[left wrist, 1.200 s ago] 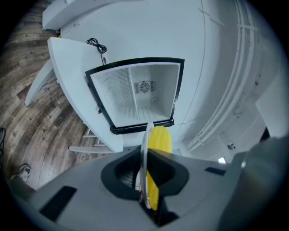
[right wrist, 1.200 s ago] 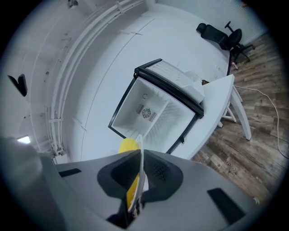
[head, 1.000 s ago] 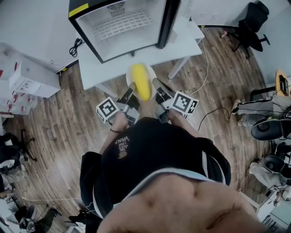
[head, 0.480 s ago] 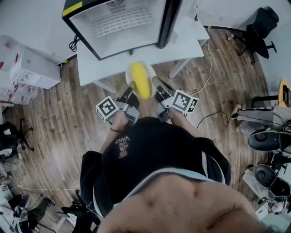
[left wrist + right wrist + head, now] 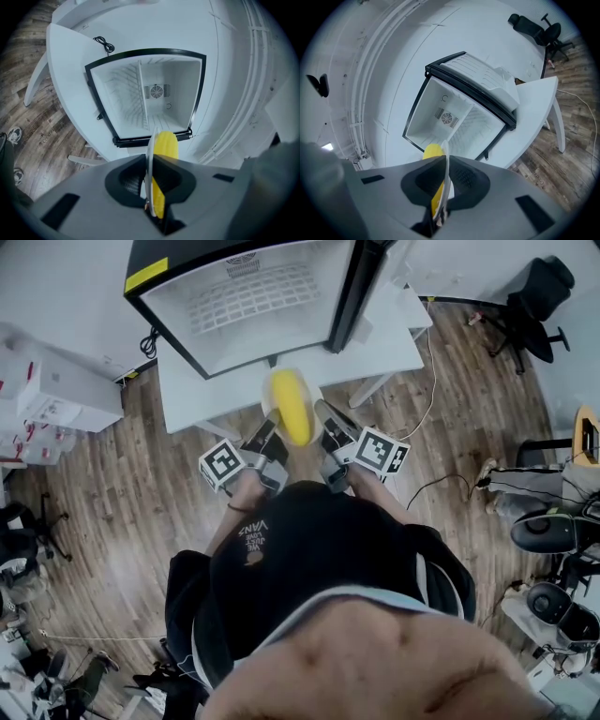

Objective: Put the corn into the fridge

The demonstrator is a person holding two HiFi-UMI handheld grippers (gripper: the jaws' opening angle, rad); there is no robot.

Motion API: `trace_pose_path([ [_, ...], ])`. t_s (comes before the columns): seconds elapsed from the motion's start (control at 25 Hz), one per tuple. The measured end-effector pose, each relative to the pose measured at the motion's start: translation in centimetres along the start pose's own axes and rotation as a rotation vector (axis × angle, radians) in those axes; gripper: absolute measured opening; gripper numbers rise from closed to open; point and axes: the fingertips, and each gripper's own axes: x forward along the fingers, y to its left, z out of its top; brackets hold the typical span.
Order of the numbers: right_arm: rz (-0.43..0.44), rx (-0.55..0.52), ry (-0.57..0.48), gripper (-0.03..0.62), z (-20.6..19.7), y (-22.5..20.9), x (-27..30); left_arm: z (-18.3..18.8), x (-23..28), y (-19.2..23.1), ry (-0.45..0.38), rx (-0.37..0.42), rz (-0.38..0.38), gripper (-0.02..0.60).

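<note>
The corn [image 5: 290, 407] lies on a white plate [image 5: 265, 401] that you hold between both grippers, in front of your chest in the head view. Your left gripper [image 5: 273, 421] has its fingers closed on the plate's left rim, and your right gripper [image 5: 322, 413] has its fingers closed on the right rim. Beyond the plate, the fridge [image 5: 253, 296] stands open on the white surface [image 5: 375, 343], its wire shelf showing inside. Wooden floor [image 5: 122, 484] lies to either side of you.

In the left gripper view, your left gripper [image 5: 151, 171] pinches the plate [image 5: 150, 157] edge-on, the fingers tight against the thin rim. The corn [image 5: 165, 145] shows just right of that rim. Ahead, the open fridge [image 5: 168, 89] faces you, on the surface [image 5: 70, 84].

In the right gripper view, your right gripper [image 5: 444, 180] clamps the plate [image 5: 446, 157] the same way, fingers shut on the rim. The corn [image 5: 432, 151] sits just left of it. The fridge [image 5: 454, 117] is open ahead on the surface [image 5: 534, 98], and an office chair [image 5: 534, 28] stands far right.
</note>
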Motion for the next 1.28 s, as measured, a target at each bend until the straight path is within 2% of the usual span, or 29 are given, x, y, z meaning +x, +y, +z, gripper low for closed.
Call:
trace_pose_path([
  [0.68, -0.024, -0.009, -0.045, 0.025, 2.3, 0.9, 8.3, 8.5, 3.0, 0.5, 0.049, 0.009, -0.006, 0.046],
  [0.84, -0.036, -0.012, -0.06, 0.025, 2.5, 0.9, 9.2, 9.6, 3.2, 1.0, 0.07, 0.009, 0.009, 0.046],
  [1.04, -0.052, -0.011, -0.095, 0.025, 2.4, 1.0, 10.8, 11.4, 3.8, 0.9, 0.106, 0.015, -0.02, 0.046],
  [1.28, -0.077, -0.001, -0.139, 0.025, 2.2, 1.1, 12.4, 13.2, 4.1, 1.5, 0.154, 0.021, -0.019, 0.046],
])
